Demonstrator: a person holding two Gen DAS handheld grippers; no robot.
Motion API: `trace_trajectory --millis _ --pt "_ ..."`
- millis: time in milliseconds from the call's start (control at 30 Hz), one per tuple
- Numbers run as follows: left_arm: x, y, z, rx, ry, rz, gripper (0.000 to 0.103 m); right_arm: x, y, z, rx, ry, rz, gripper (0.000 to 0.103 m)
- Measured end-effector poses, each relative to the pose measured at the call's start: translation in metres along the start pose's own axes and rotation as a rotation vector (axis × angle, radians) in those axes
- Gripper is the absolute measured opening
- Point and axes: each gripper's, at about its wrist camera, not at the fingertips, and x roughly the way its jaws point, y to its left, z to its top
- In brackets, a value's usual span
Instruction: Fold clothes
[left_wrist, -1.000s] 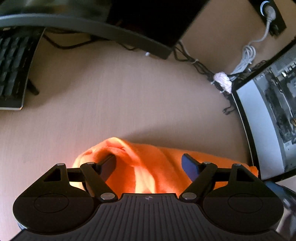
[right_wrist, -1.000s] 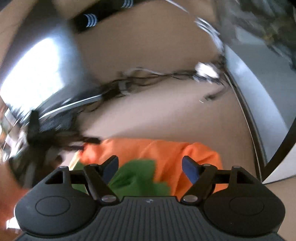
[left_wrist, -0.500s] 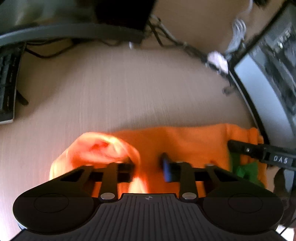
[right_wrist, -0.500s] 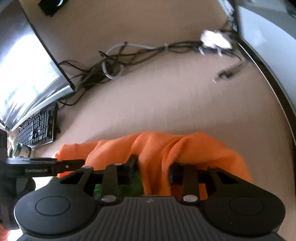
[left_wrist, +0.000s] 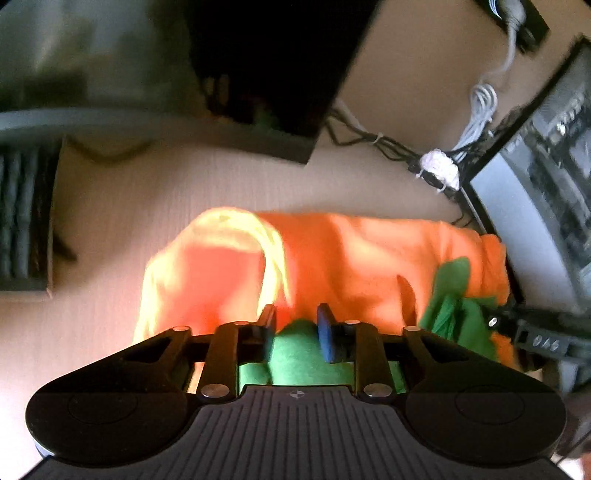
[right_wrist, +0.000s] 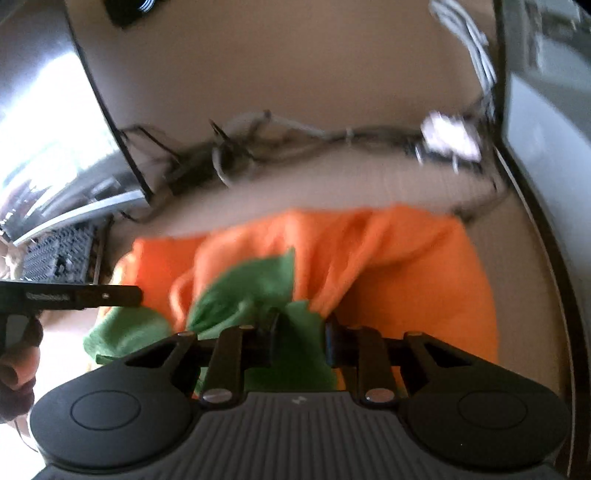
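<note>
Left gripper (left_wrist: 295, 325) and right gripper (right_wrist: 301, 332) each clamped on orange-green garment (left_wrist: 351, 251); gripper-side lettering too blurred to read

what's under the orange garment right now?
Green fabric shows beneath the lifted edge of the orange garment, pinched by the left gripper and right gripper. The desk lies below. How far the green extends is hidden.

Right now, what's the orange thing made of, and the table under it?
The orange garment looks like soft matte cloth, perhaps fleece or cotton: it bunches and creases, and its green inner side looks fuzzy. Blur hides the weave. The table looks like pale wood or wood-look laminate with fine straight grain lines.
</note>
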Motion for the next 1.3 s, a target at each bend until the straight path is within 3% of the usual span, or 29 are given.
trace_trajectory --millis 67,167,233,333,400,467,567,667,767,867,900,1100,1300 --pt "-0.001 0.010 0.006 -0.072 -0.013 -0.055 0.054 -0.003 -0.004 -0.001 0.026 -0.005 0.013 0.023" --pt "0.001 0.021 0.015 -0.164 -0.027 -0.116 0.063 -0.010 -0.010 0.010 0.088 -0.047 0.042 0.036" --pt "0.010 0.023 0.021 -0.189 -0.026 -0.111 0.069 -0.004 -0.013 0.022 0.121 -0.061 0.028 0.037" --pt "0.023 0.025 0.028 -0.228 -0.020 -0.099 0.069 0.015 -0.015 0.038 0.173 -0.048 0.001 0.037" --pt "0.033 0.025 0.025 -0.249 -0.012 -0.076 0.062 0.035 -0.018 0.048 0.204 -0.029 0.001 0.037" --pt "0.039 0.024 0.020 -0.255 -0.012 -0.041 0.036 0.053 -0.016 0.055 0.183 -0.016 0.020 0.034" --pt "0.022 0.016 0.013 -0.199 -0.064 -0.010 0.014 0.060 0.002 0.059 0.056 -0.037 0.026 0.020" --pt "-0.013 0.004 0.007 -0.107 -0.148 0.002 0.013 0.035 0.024 0.064 -0.075 -0.125 0.067 0.010" --pt "-0.048 -0.008 0.000 -0.014 -0.232 0.014 0.013 0.000 0.043 0.066 -0.189 -0.230 0.115 0.010" --pt "-0.083 -0.020 -0.006 0.079 -0.315 0.026 0.013 -0.029 0.052 0.046 -0.307 -0.291 0.129 0.010" --pt "-0.082 -0.019 -0.015 0.082 -0.292 0.031 0.013 -0.033 0.053 0.036 -0.343 -0.293 0.123 0.010" --pt "-0.043 -0.002 -0.078 0.017 -0.052 0.052 0.014 0.012 0.035 -0.029 -0.320 -0.074 0.009 0.010" --pt "-0.076 0.008 -0.071 0.004 -0.093 0.054 0.028 0.009 0.043 -0.063 -0.252 -0.007 -0.019 0.017"
